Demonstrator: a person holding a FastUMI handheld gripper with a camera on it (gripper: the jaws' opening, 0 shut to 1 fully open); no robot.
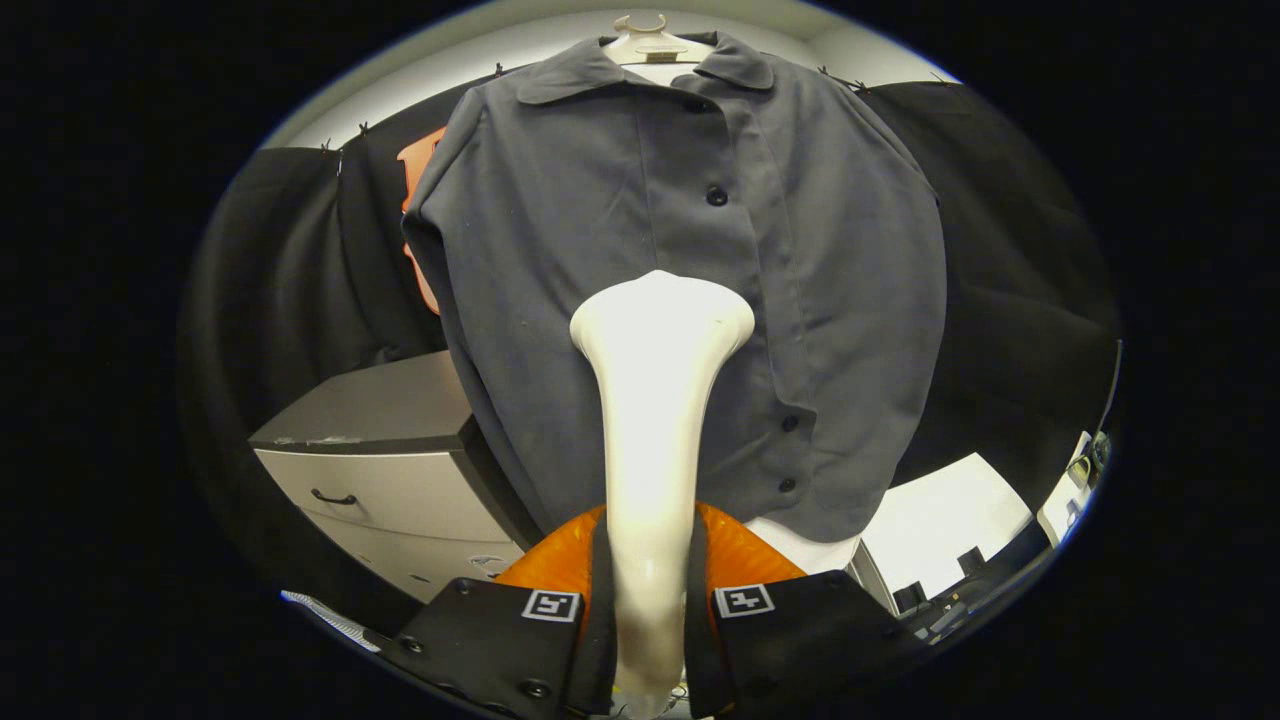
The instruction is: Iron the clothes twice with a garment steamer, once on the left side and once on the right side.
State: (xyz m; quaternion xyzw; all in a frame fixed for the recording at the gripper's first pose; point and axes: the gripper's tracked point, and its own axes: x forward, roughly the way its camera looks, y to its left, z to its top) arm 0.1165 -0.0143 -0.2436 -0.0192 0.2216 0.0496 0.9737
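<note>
A grey buttoned shirt (600, 230) hangs on a pale hanger (645, 40) straight ahead, its front facing me. My gripper (648, 610) is shut on the white garment steamer (655, 400), both fingers pressing on its handle. The steamer's wide head (662, 310) points up at the shirt's lower middle, just left of the button placket; whether it touches the cloth I cannot tell.
A grey drawer cabinet (370, 450) stands low to the left of the shirt. An orange object (745, 555) sits just beyond the fingers, under the shirt's hem. A white table surface (940, 530) lies low to the right, with small items at its far end.
</note>
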